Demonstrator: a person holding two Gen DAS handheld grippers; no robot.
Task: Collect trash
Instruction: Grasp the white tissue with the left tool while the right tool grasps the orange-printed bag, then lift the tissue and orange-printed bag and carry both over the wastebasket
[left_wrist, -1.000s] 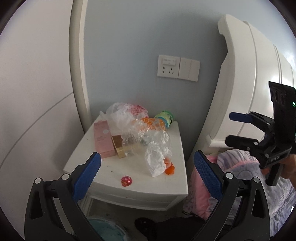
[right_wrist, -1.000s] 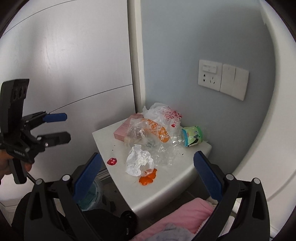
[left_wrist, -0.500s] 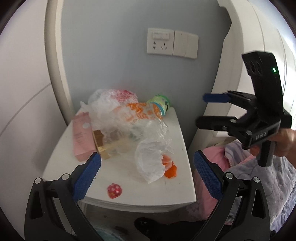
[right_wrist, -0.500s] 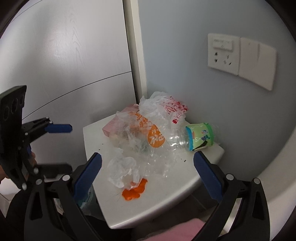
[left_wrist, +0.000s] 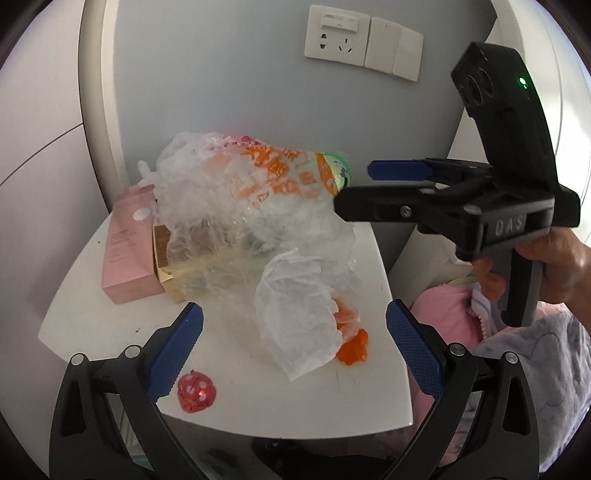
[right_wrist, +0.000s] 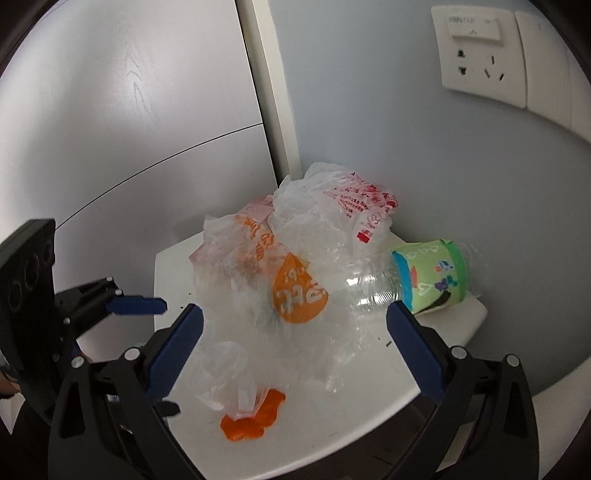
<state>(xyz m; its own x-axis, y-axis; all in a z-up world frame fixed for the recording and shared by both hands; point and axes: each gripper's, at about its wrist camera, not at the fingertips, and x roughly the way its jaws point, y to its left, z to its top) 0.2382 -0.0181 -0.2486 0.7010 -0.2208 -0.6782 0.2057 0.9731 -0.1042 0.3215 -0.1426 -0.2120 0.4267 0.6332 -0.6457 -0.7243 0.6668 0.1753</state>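
A heap of trash lies on a white nightstand: a clear plastic bag with orange print, a crumpled white tissue, an orange peel, a clear bottle with a green label, a small red wrapper. My left gripper is open, its fingers either side of the tissue. My right gripper is open just before the bag and bottle; in the left wrist view it reaches in from the right.
A pink box and a gold box lie at the nightstand's left. A wall socket and switches sit above. A white headboard and pink bedding are at the right, a white wardrobe door at the left.
Both grippers have moved closer to the nightstand. The right gripper has swung in over the trash heap. The trash has not moved.
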